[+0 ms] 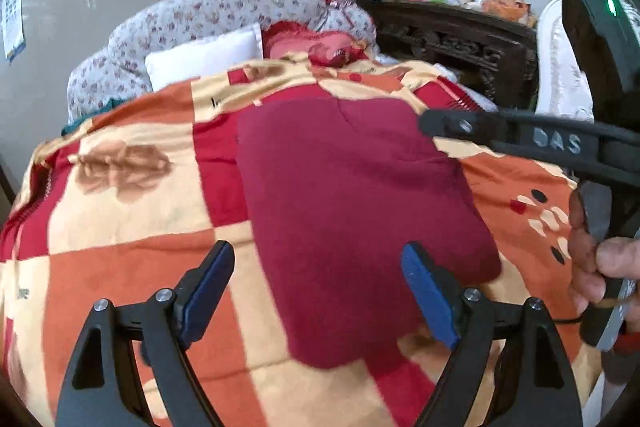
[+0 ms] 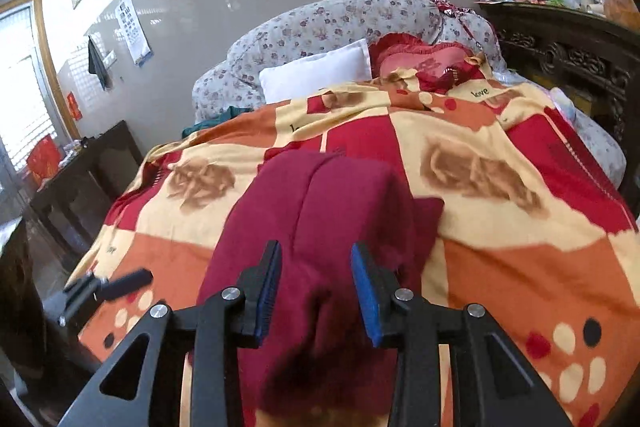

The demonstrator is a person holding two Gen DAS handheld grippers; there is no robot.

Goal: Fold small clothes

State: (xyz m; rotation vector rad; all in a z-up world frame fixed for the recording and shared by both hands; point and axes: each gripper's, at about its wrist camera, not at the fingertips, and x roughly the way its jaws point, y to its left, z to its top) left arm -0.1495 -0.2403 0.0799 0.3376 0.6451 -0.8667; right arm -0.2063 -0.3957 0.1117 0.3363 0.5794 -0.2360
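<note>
Currently working on a maroon garment (image 1: pixel 352 187), spread on the patterned blanket (image 1: pixel 132 227) of a bed, with its long axis running away from both cameras toward the pillow (image 1: pixel 204 55).

Seen from the left wrist: hovering with the left gripper (image 1: pixel 318 255) above the near end of the garment, jaws released and wide, gripping nothing, with one pad over cloth and the other over bare blanket.

Reaching with the right gripper (image 2: pixel 316 251) in from the garment's right side and over its right half, with a hand (image 1: pixel 600 259) on the trigger. Found there with jaws half parted and cloth filling the gap between them. Cannot tell whether pinched or merely lying beneath.

Judged next: lift one end and carry it along the long axis onto the other. For the near end, prefer the left gripper, as the nearer one. For the far right corner, prefer the right gripper. Keep the blanket out of either pinch.
</note>
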